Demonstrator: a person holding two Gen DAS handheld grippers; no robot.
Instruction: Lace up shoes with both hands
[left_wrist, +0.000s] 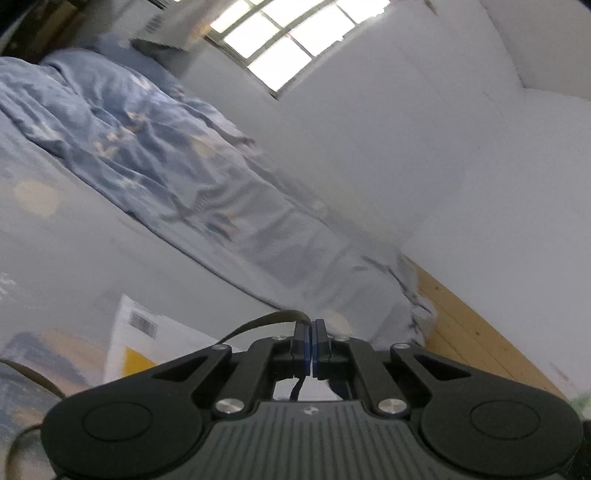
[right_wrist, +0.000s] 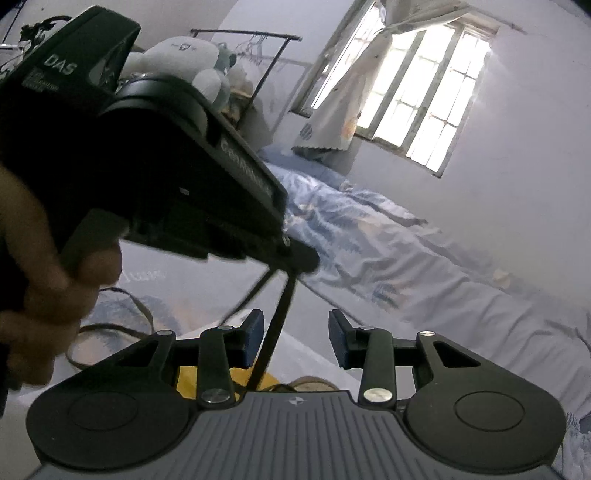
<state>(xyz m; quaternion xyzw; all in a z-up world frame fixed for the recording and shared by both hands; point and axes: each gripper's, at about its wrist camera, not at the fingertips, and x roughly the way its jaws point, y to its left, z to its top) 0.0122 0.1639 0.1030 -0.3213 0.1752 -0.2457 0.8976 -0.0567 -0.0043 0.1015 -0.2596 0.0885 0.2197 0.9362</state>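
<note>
Shoelace, a flat dark strap, is clamped between the blue pads of the left claw; the pads stand pressed together with only the lace between them. From the pinch the lace arcs out to the left of that claw and drops out of the left wrist view. More of it loops low at the left edge of that view, blurred.

In the right wrist view the same lace runs down taut from the tip of the left claw, which sits above and left of the right claw and is gripped by a hand at the left edge. The right claw stands partly open. The lace passes through its gap close to the left pad, and the pads do not press on it. Whether it brushes that pad cannot be told.

Below the right claw lie further brown loops of lace on the bed and a yellow item, partly hidden by the claw body. The shoe itself cannot be made out in either view.

Beyond the left claw, a white and yellow package with a barcode lies on the bed, beside the rumpled blue quilt.
</note>
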